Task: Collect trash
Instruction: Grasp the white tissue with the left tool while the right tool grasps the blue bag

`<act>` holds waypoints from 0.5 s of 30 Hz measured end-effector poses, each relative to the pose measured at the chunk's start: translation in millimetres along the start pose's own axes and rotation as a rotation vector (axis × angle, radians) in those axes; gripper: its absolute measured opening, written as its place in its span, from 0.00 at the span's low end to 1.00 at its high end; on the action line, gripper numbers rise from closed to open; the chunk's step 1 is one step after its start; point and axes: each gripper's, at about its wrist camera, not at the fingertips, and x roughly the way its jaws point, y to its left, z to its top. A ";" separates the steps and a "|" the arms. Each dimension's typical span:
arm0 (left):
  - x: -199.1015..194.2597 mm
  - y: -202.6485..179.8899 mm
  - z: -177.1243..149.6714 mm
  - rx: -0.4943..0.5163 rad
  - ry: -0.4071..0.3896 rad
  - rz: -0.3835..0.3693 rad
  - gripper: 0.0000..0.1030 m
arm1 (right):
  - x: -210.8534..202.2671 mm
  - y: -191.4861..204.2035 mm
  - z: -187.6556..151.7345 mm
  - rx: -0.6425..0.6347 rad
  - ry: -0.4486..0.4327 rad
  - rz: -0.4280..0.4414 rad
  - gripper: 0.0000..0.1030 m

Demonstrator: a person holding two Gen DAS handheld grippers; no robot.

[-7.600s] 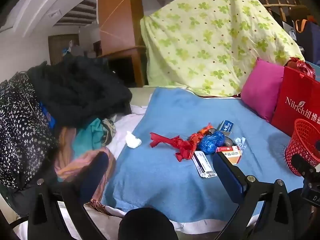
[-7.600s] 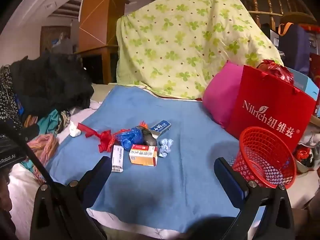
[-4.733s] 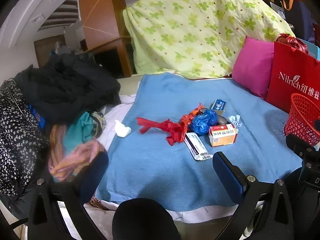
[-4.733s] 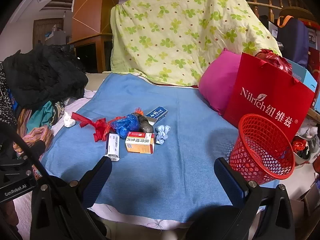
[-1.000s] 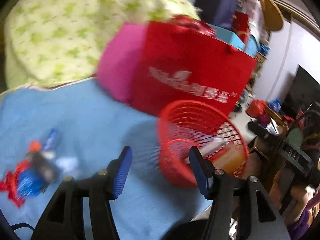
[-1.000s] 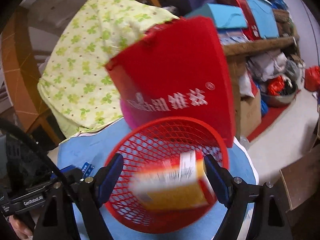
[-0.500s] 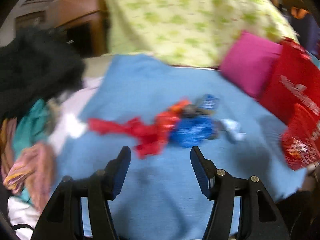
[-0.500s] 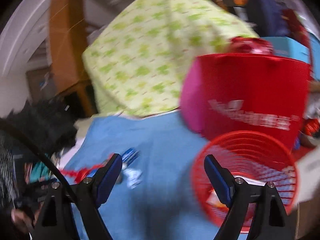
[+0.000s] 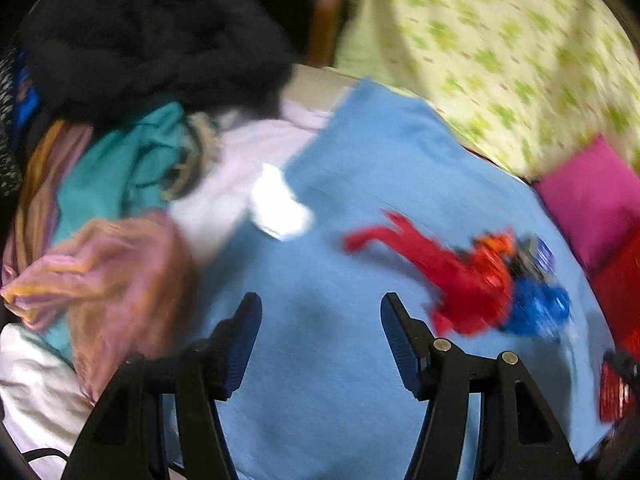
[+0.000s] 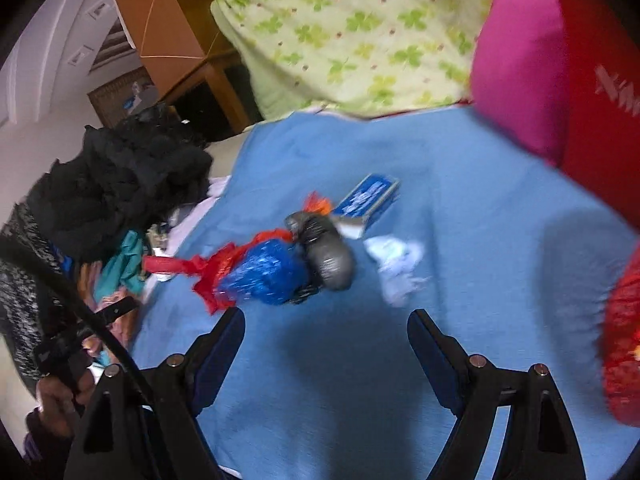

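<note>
Trash lies on a blue blanket [image 10: 460, 220]: a red plastic strip [image 10: 200, 266], a blue plastic bag [image 10: 266, 270], a grey wad [image 10: 328, 250], a blue box [image 10: 366, 196] and a pale blue tissue [image 10: 398, 264]. The red mesh basket [image 10: 622, 344] is at the right edge. My right gripper [image 10: 326, 342] is open and empty, just short of the trash pile. My left gripper [image 9: 320, 332] is open and empty over bare blanket. In the left wrist view a white tissue [image 9: 278, 206] lies ahead, and the red strip [image 9: 432, 264] and blue bag [image 9: 536, 308] lie to the right.
A pile of clothes [image 9: 120, 160] lies on the left. A green-patterned quilt [image 10: 360, 28], a pink pillow [image 10: 516, 68] and a red paper bag [image 10: 600, 92] stand at the back and right.
Both grippers dropped boxes into the red basket, then swung left, back over the blanket. The right gripper now faces the trash pile; the left faces the white tissue.
</note>
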 end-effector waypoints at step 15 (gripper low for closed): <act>57.1 63.6 68.8 -0.239 -0.017 0.186 0.66 | 110.3 60.1 40.3 0.032 0.118 -0.092 0.70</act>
